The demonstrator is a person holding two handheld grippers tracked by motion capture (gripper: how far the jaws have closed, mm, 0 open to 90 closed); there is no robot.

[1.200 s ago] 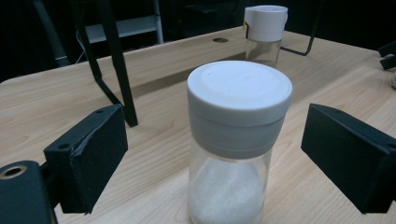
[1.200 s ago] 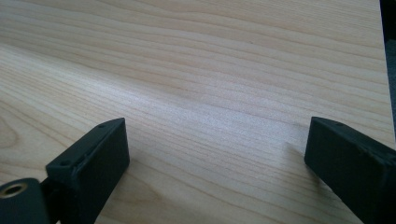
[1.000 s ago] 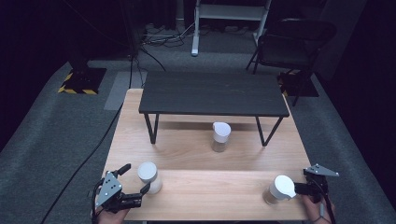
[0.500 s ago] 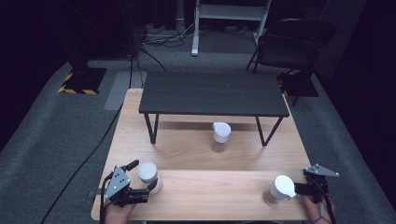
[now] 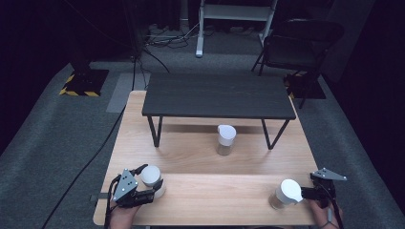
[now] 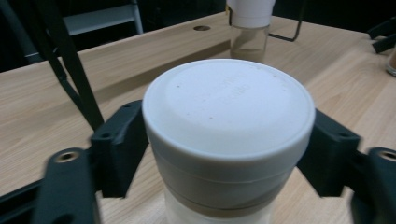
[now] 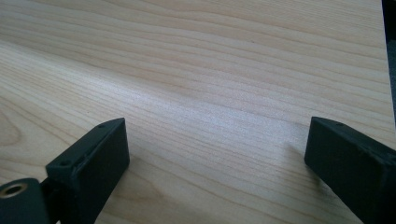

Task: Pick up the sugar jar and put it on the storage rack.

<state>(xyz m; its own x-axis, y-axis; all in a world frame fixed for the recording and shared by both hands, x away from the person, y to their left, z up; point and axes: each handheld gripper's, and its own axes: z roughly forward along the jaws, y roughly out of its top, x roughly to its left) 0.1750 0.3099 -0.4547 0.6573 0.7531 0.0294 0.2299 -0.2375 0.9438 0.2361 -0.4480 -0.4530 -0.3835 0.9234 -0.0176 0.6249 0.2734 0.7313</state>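
A jar with a white lid (image 5: 153, 175) stands near the front left of the wooden table (image 5: 215, 205). My left gripper (image 5: 149, 182) has it between its jaws. In the left gripper view the two black pads (image 6: 119, 144) press on either side of the lid (image 6: 229, 107); the jaws have just been closing on it. A second white-lidded jar (image 5: 285, 193) stands at the front right, just left of my right gripper (image 5: 309, 192). That gripper's jaws (image 7: 215, 154) stand wide open over bare wood with nothing between them.
A third white-lidded jar (image 5: 225, 138) stands mid-table, under the front edge of a low black bench (image 5: 217, 98) that spans the back half; it is the jar (image 6: 250, 23) beyond the held lid. A chair and cables lie on the floor behind.
My left gripper has slid in around the front-left jar and its jaws have closed onto it. The right gripper and both other jars have stayed put.
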